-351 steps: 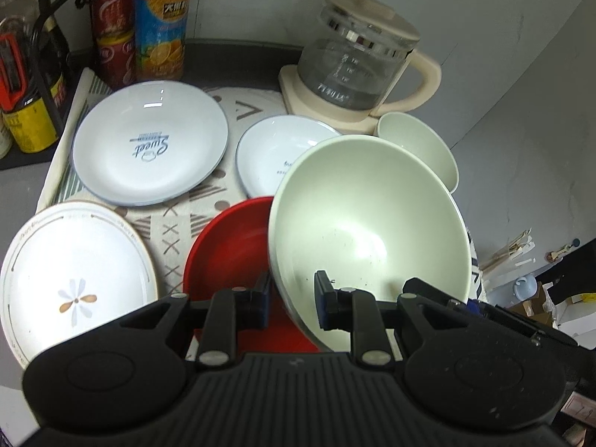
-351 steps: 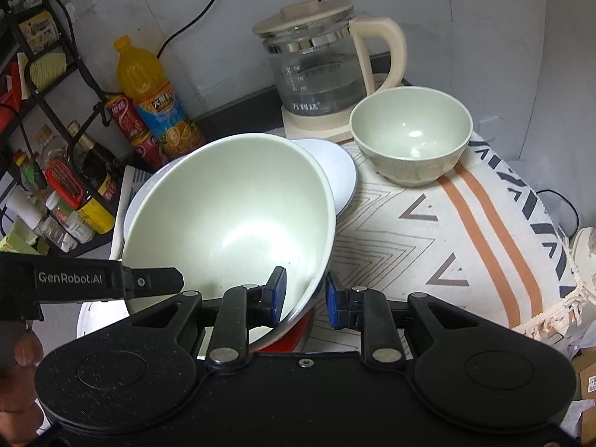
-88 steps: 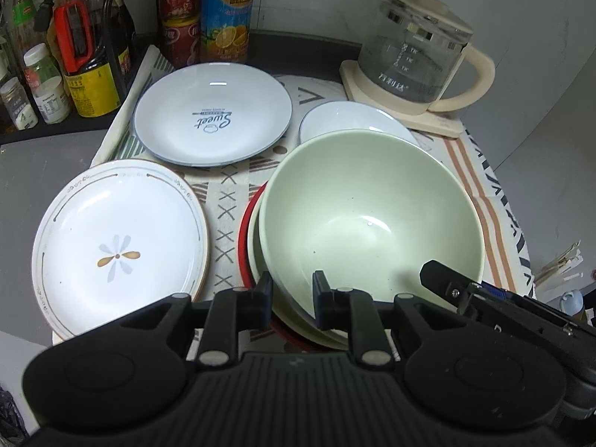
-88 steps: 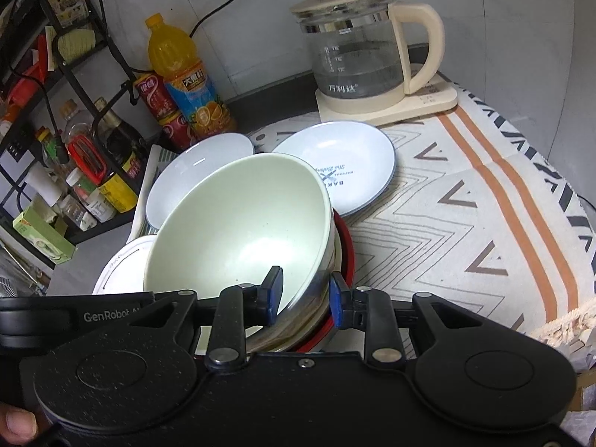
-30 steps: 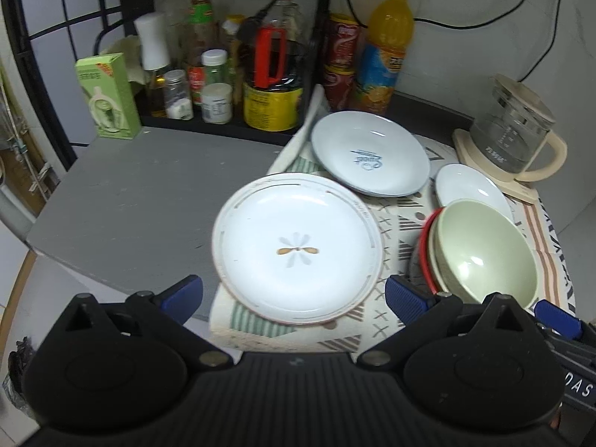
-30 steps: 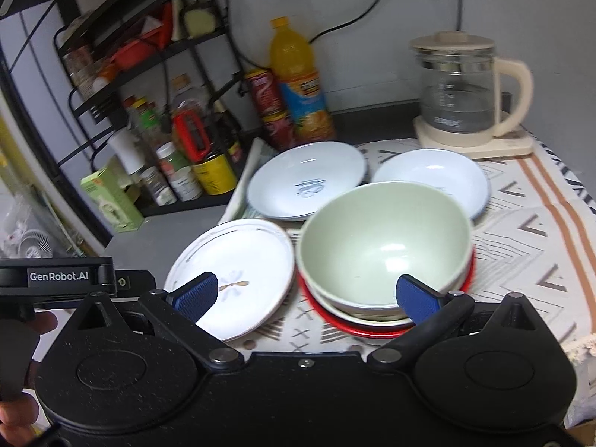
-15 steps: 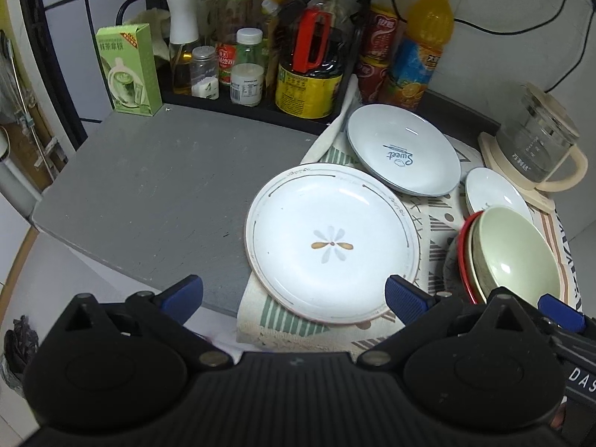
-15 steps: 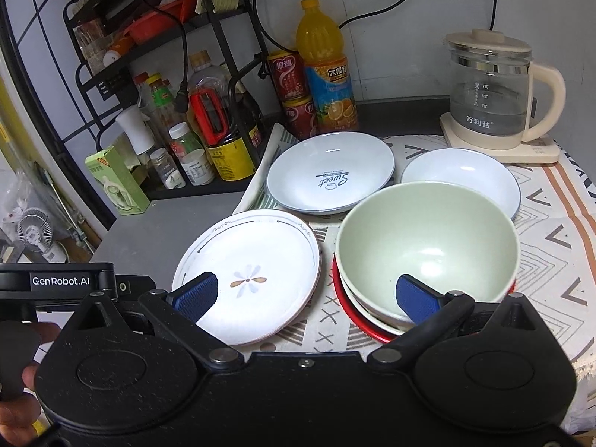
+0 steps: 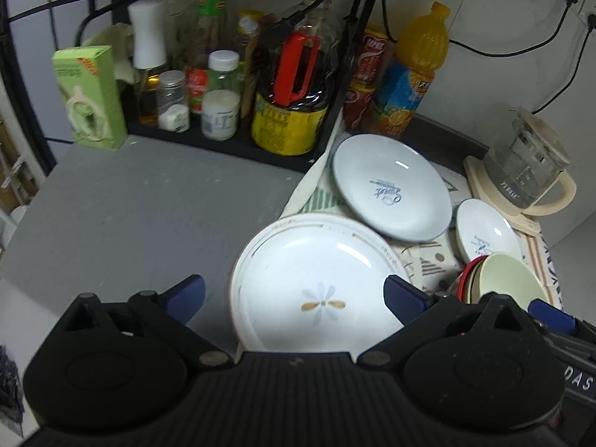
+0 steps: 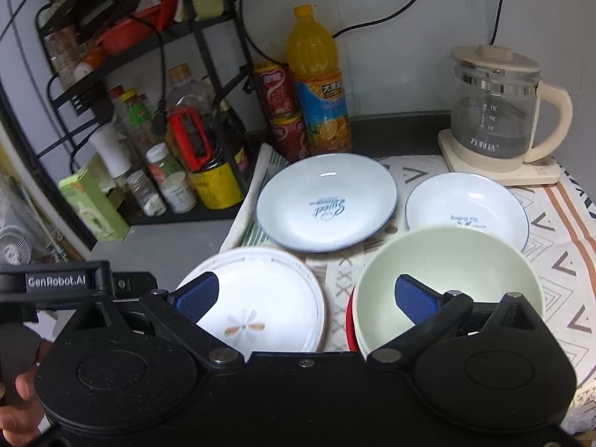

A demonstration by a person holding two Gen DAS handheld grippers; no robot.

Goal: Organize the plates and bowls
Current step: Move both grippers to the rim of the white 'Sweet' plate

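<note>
A: Status, left to right?

B: Left gripper (image 9: 294, 294) is spread wide, holding nothing, above the flower plate (image 9: 316, 283). Right gripper (image 10: 305, 296) is the same: fingers apart, empty, straddling the gap between that plate and the green bowl (image 10: 447, 260).

A: Dish layout?

B: Far left is bare grey counter (image 9: 130, 216) in front of a rack of bottles (image 9: 208, 85). Then the flower plate, half on the counter and half on the cloth (image 10: 558, 279). Behind it sits the big blue-rim plate (image 10: 326, 201) with blue script. Right of that is the small plate (image 10: 465, 205). The green bowl sits nearest on the right, nested in a stack with a red rim (image 10: 349, 327) showing underneath. Kettle (image 10: 499, 111) is at the back right.

A: So which step?

B: My read: bowls look stacked and plates are still spread out in three separate spots. Next is plate stacking.

A: Which first?

B: Probably the flower plate, since both grippers are nearest it. It lies flat, so a finger must get under the rim. The edge overhanging the cloth on the counter side looks like the easiest entry.

A: Risks?

B: Glazed rim could slip in a pinch. The bowl stack is just beside it, so watch the right finger.
</note>
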